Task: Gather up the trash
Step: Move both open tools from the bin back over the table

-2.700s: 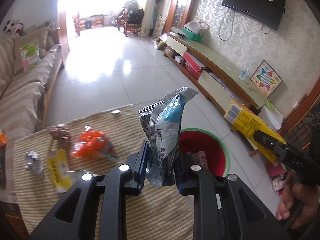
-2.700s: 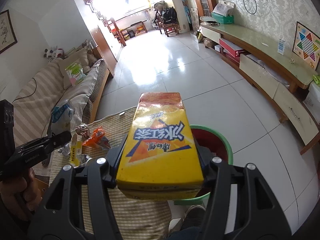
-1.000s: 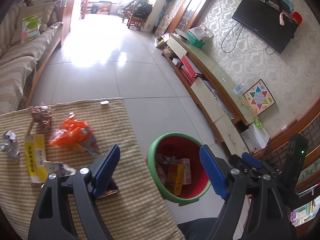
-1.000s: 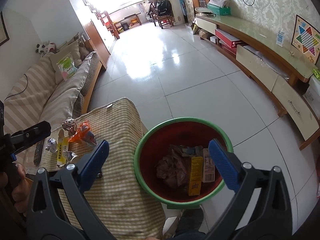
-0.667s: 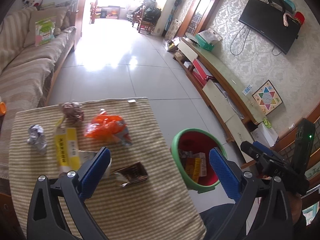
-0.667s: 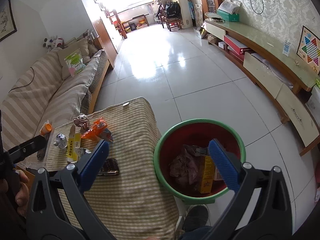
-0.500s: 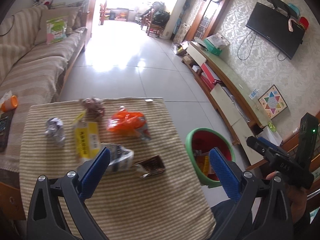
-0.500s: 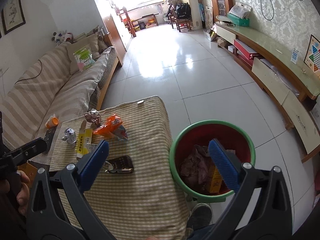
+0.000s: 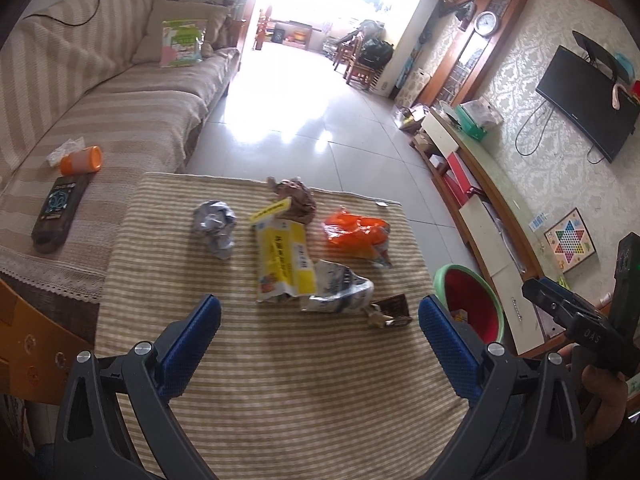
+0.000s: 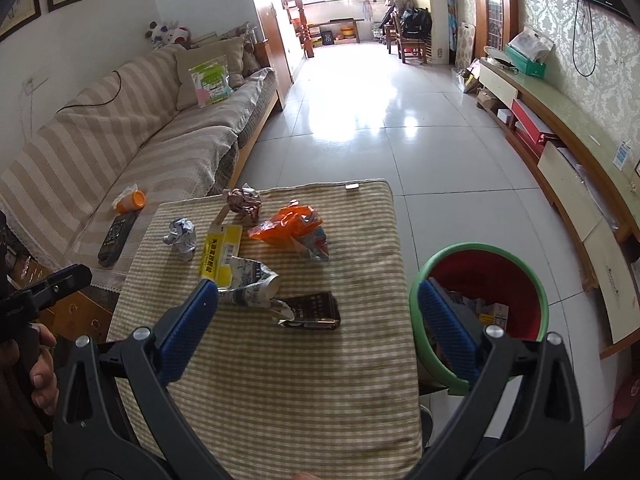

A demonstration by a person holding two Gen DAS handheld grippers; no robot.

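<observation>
Both grippers we hold spread wide and empty, the left gripper (image 9: 318, 332) and right gripper (image 10: 318, 322) above the striped table (image 9: 280, 392). Ahead of our left fingers lie a yellow carton (image 9: 285, 260), a crumpled silver wrapper (image 9: 338, 288), an orange bag (image 9: 356, 236), a foil ball (image 9: 214, 226) and a dark packet (image 10: 316, 310); the red bin (image 10: 480, 280) with trash inside sits behind our right gripper's right finger (image 10: 446, 330)

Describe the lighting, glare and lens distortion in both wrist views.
Left wrist view: the far doorway is blown out white, glare spreads over the floor tiles, the sofa bends with the fisheye, corners are black. Right wrist view: the same backlight washes the floor, the cabinet curves. In both, the wrappers on the striped cloth stay evenly lit and sharp.
</observation>
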